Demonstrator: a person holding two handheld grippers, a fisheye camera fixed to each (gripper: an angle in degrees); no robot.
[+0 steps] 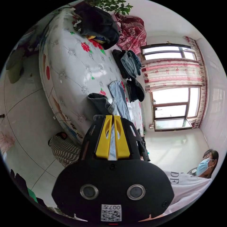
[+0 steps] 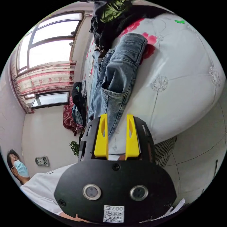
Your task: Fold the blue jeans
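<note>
Blue jeans on my quilted bed — left gripper pinching denim between nearly closed jaws; right gripper spread, hovering at the jeans' edge.

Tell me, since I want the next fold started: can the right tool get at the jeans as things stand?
Probably yes. The right tool is open, its jaws pointing at the jeans on the bed, with denim already reaching between them. Nothing seems to block it. The left tool already pinches denim.
</note>
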